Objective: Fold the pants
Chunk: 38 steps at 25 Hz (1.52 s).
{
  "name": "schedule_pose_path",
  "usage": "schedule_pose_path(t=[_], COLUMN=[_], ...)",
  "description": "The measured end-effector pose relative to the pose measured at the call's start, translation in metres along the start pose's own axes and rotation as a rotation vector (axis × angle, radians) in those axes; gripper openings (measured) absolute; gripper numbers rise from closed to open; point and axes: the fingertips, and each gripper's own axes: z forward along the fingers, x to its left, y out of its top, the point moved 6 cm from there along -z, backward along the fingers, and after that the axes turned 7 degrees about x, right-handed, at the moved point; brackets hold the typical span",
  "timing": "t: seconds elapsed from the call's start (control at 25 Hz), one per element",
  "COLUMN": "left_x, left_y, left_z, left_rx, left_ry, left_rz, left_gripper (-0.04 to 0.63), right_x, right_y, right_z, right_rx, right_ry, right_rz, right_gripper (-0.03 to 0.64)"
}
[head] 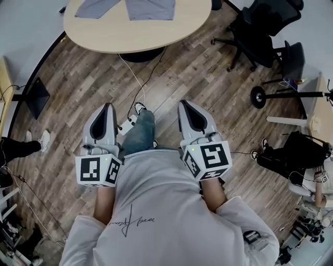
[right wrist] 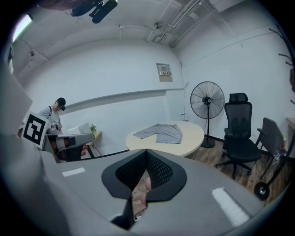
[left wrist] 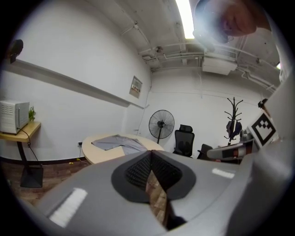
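- The left gripper (head: 108, 106) is closed: in the left gripper view its jaws (left wrist: 150, 152) meet at the tips, and only a thin slit of floor shows behind them. Nothing is held.
- The right gripper (head: 183, 103) is also closed and empty. In the right gripper view its jaws (right wrist: 146, 151) are pressed together.
- The two grippers are level with each other, side by side and apart, in front of the person's white shirt (head: 156, 208). Both point toward the desk (head: 135, 34).
- The pants (head: 151, 9) are grey and lie spread flat on the round desk. They are straight ahead of both grippers and well apart from them, and neither gripper touches them.
- From the left gripper, the pants (left wrist: 119, 143) lie ahead and slightly left on the desk (left wrist: 94, 155). From the right gripper, the pants (right wrist: 161, 132) lie ahead and slightly right on the desk (right wrist: 193, 134).
- A wooden floor (head: 93, 88) lies between the grippers and the desk, with a white cable (head: 138, 78) across it.
- A standing fan (right wrist: 207, 101) and a black office chair (right wrist: 239, 129) stand beyond the desk, ahead and to the right of the right gripper.
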Motion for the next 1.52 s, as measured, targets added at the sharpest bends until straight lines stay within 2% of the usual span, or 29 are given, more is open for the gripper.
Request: schedule_pose_path(t=[0.44,0.8,0.96,1.2,1.52], left_x=[0.068,0.109,0.117,0.128,0.144], left_y=[0.064,0.095,0.106,0.113,0.13], left_z=[0.104,0.152,0.168,0.192,0.25], left_rx=[-0.021,-0.061,-0.084,-0.061,-0.041], left_ry=[0.005,-0.037,-0.061,-0.073,-0.098], left_rz=[-0.004,-0.012,-0.007,-0.017,0.014], left_gripper=[0.054,0.054,0.054,0.054,0.054], right_x=[-0.018,-0.011,-0.014,-0.021,-0.038], right_y=[0.074,0.119,0.132,0.14,0.157], right_z=[0.122,0.173,0.188,0.213,0.257], right_rx=[0.037,0.034,0.033,0.058,0.068], right_ry=[0.029,0.031,0.017,0.011,-0.005], right_rz=[-0.005,-0.055,-0.067,-0.06,-0.048], right_gripper=[-0.006,-0.006,-0.006,-0.006,-0.006])
